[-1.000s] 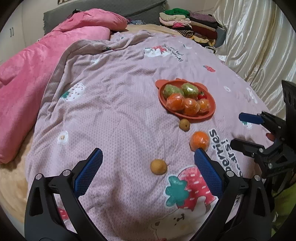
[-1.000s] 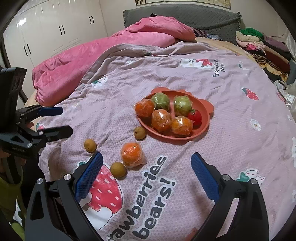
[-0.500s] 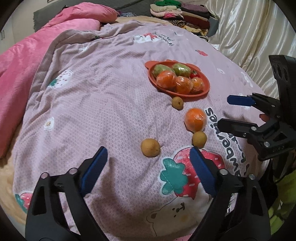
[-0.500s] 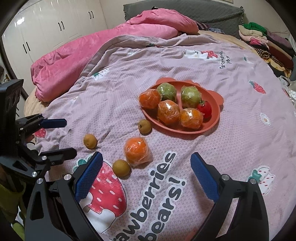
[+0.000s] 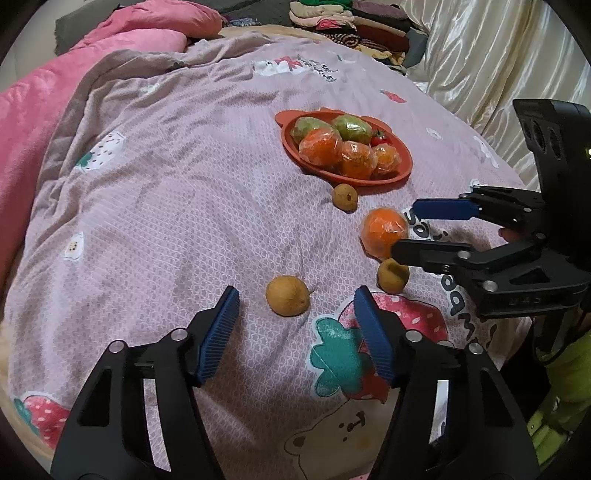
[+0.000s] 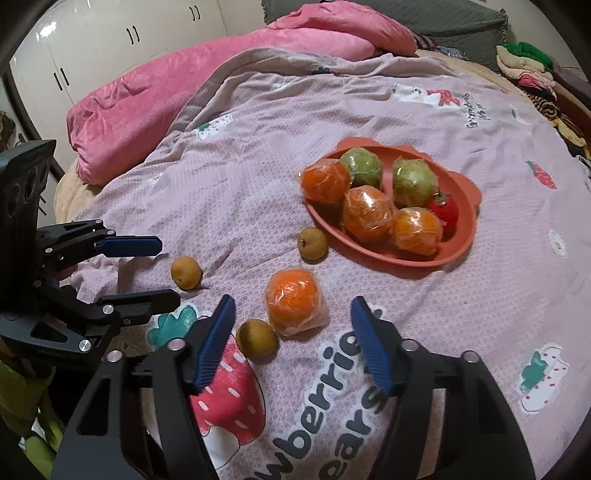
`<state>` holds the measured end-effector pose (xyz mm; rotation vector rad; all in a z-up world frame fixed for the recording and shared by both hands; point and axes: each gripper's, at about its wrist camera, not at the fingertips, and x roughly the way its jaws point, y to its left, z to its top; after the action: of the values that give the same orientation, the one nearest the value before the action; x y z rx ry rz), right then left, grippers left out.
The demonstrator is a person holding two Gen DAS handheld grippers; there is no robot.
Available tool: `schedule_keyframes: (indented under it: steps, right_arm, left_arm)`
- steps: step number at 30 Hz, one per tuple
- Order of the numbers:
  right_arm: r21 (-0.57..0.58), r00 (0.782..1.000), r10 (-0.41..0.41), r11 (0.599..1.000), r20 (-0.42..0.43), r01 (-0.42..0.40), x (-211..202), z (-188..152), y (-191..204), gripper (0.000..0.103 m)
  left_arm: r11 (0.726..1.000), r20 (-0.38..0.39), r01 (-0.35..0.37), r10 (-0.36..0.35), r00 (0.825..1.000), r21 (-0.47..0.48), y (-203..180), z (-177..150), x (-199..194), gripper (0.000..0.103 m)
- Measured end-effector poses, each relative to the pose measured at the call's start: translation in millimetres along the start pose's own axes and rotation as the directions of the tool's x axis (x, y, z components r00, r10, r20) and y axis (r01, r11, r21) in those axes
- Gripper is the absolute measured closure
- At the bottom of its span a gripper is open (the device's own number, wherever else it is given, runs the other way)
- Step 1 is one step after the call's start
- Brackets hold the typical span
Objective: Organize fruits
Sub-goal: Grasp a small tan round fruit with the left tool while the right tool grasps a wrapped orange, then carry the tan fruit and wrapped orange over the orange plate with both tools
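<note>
A brown round fruit [image 5: 287, 301] lies on the bedspread at the mouth of my left gripper [image 5: 295, 295]. The jaws are closing and the pads do not touch the fruit. A plastic-wrapped orange [image 6: 293, 299] sits at the tips of my right gripper [image 6: 292, 304], whose jaws are also closing, with gaps on both sides. Two more brown fruits [image 6: 256, 338] [image 6: 312, 243] lie beside it. The orange-red plate [image 6: 461, 251] holds three wrapped oranges, two green fruits and a tomato. Each view shows the other gripper: the right gripper [image 5: 424, 230] and the left gripper [image 6: 162, 271].
A pink duvet [image 6: 207, 81] is bunched along the far left of the bed. Folded clothes [image 5: 347, 18] are stacked at the back. Shiny cream fabric [image 5: 498, 55] hangs along the right side. White wardrobe doors [image 6: 92, 40] stand behind the bed.
Both grippers have come down and closer to the loose fruits. The jaws of both have narrowed from wide open to about half.
</note>
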<state>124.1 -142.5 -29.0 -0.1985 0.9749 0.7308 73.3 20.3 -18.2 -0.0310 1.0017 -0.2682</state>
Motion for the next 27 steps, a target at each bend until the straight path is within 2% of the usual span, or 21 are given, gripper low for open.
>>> schedule_keyframes:
  steps: [4,9,15,19,24,27]
  right_arm:
    - [-0.005,1.000,0.011,1.000,-0.015,-0.011,7.4,2.8,1.0,0.056]
    - [-0.004,0.999,0.002,1.000,-0.034,-0.002,17.2,5.2,-1.8,0.065]
    - [0.013,1.000,0.016,1.000,-0.027,-0.016,18.4,5.2,-6.1,0.066]
    - [0.020,1.000,0.023,1.000,-0.016,-0.023,12.8,3.3,-8.6,0.066]
    - [0.034,1.000,0.029,0.999,0.000,-0.029,5.1,0.5,-13.4,0.066]
    - [0.039,0.999,0.030,0.999,0.010,-0.030,-0.2,0.5,-16.4,0.066]
  left_arm:
    - [1.000,-0.001,0.009,-0.009,1.000,-0.002,0.6,0.7,1.6,0.053]
    - [1.000,-0.004,0.019,-0.019,1.000,-0.003,1.1,1.7,3.9,0.057]
    - [1.000,-0.024,0.031,-0.031,0.999,0.002,-0.7,1.4,11.5,0.066]
    - [1.000,-0.039,0.023,-0.023,0.999,0.001,-1.5,2.4,19.7,0.067]
    - [1.000,-0.050,0.007,-0.007,0.999,0.007,-1.2,5.6,30.6,0.072]
    - [1.000,-0.050,-0.005,0.006,0.999,0.007,0.8,7.6,34.2,0.080]
